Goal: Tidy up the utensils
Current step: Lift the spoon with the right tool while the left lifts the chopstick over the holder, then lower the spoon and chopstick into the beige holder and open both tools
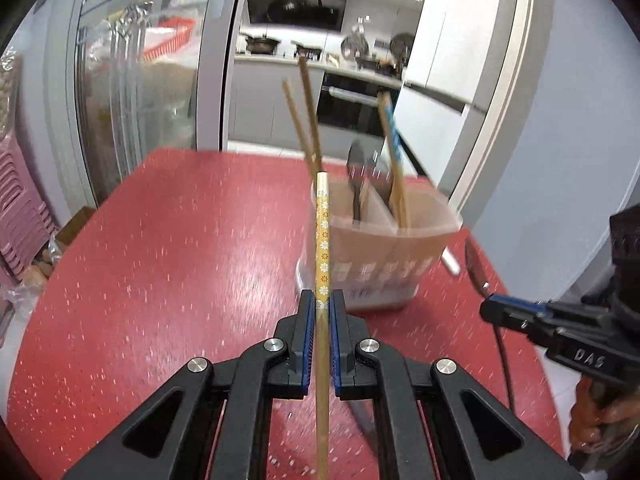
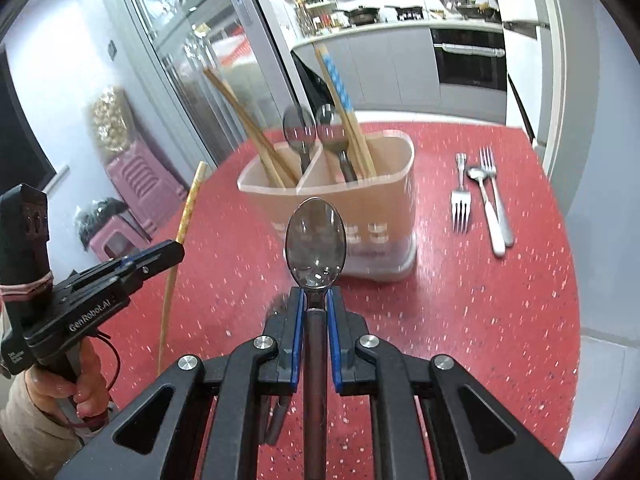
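Note:
My left gripper [image 1: 322,303] is shut on a yellow flowered chopstick [image 1: 322,236], which points up toward the beige utensil holder [image 1: 372,248]. In the right wrist view that gripper [image 2: 176,250] and the chopstick [image 2: 188,208] show at the left, above the table. My right gripper [image 2: 316,296] is shut on the handle of a metal spoon [image 2: 316,236], bowl up, just in front of the holder [image 2: 384,216]. The holder has two compartments with wooden chopsticks [image 2: 244,120], a blue-patterned pair [image 2: 340,92] and two spoons [image 2: 300,128] standing in them. The right gripper [image 1: 490,312] and its spoon [image 1: 476,268] appear at the right of the left wrist view.
Two forks [image 2: 460,196] and a small spoon [image 2: 486,208] lie on the red speckled table [image 2: 500,300] right of the holder. Pink stools [image 2: 132,184] stand beyond the table's left edge. A glass door and a kitchen counter lie behind. A hand [image 2: 72,392] holds the left gripper's handle.

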The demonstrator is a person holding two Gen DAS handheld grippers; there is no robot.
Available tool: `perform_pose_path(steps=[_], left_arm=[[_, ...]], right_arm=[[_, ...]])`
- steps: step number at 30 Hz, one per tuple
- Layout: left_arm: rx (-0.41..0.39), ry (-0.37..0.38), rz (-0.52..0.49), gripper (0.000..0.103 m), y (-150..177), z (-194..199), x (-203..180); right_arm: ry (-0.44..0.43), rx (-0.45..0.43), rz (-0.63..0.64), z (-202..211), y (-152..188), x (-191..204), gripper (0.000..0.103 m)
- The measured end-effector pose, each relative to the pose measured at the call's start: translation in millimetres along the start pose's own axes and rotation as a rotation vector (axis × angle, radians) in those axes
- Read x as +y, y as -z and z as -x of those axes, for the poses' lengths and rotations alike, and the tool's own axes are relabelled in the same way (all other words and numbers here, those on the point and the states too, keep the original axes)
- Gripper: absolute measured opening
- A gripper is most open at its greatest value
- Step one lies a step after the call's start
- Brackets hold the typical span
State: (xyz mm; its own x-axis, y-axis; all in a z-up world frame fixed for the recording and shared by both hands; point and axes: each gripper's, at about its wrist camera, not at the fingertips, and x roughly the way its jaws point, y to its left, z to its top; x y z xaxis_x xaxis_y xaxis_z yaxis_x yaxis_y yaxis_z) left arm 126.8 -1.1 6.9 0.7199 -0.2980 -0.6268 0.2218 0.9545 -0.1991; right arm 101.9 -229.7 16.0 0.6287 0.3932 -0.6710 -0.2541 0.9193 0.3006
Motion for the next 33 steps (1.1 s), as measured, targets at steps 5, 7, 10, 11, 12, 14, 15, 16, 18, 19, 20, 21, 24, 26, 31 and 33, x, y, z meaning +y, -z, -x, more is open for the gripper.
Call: perform_pose_path(steps=[5,7,10,11,12,14,15,16,18,19,20,21,24,26,31,33], left_arm=[[-0.078,0.021,0.012,0.032,-32.4,9.5,-7.0],[-0.106,0.025,0.019,0.032,-47.5,10.8,-9.0],[-0.137,0.043,0.035,0.032,-67.8,5.3,-11.2],[-0.147,0.045,0.038,0.032,-73.3,5.1,-12.1],[-0.155,0.047,0.040,0.032,-77.4,4.7,-13.3],[-0.174,0.052,0.043,0.032,-88.8,2.2,-15.9],[-0.185,0.054,0.042,0.032,-95.5,0.3,-17.8],[-0.194,0.055,0.041,0.032,-100.1,-0.8,-18.5],[-0.209,0.058,0.043,0.032,-110.4,-4.7,-21.1],[-0.219,0.060,0.044,0.032,-116.4,-8.4,-22.6],[-0.224,0.058,0.045,0.032,-118.5,-10.8,-24.3],[-0.231,0.056,0.047,0.032,-122.8,-13.5,-25.6],[-0.258,0.043,0.046,0.032,-134.8,-21.9,-27.8],[-0.285,0.026,0.048,0.032,-140.4,-28.4,-29.5],[-0.315,0.001,0.048,0.032,-148.5,-45.2,-28.4],[-0.325,-0.012,0.041,0.032,-149.9,-53.5,-28.2]], right_arm=[[-0.011,-0.053,0.000,13.3,-23.5,-2.7,0.012],[-0.010,-0.072,0.001,17.1,-34.0,-3.8,0.012],[-0.010,-0.099,0.003,20.4,-52.0,-6.5,0.012],[-0.015,-0.106,0.002,20.8,-58.4,-7.8,0.012],[-0.019,-0.110,-0.001,21.1,-63.6,-8.7,0.012],[-0.029,-0.117,-0.012,19.1,-75.0,-12.8,0.012],[-0.034,-0.119,-0.020,17.6,-80.7,-15.0,0.012],[-0.037,-0.122,-0.026,16.0,-85.2,-17.7,0.012],[-0.045,-0.130,-0.036,12.9,-95.1,-21.4,0.012],[-0.047,-0.137,-0.038,11.3,-101.2,-23.0,0.012],[-0.047,-0.143,-0.036,10.5,-105.1,-23.4,0.012],[-0.046,-0.153,-0.032,9.8,-109.7,-23.8,0.012],[-0.046,-0.187,-0.021,6.6,-124.5,-25.1,0.012],[-0.049,-0.214,-0.020,3.8,-134.4,-26.2,0.012],[-0.058,-0.259,-0.019,-12.3,-151.7,-28.0,0.012],[-0.055,-0.276,-0.014,-21.2,-154.4,-28.6,0.012]])
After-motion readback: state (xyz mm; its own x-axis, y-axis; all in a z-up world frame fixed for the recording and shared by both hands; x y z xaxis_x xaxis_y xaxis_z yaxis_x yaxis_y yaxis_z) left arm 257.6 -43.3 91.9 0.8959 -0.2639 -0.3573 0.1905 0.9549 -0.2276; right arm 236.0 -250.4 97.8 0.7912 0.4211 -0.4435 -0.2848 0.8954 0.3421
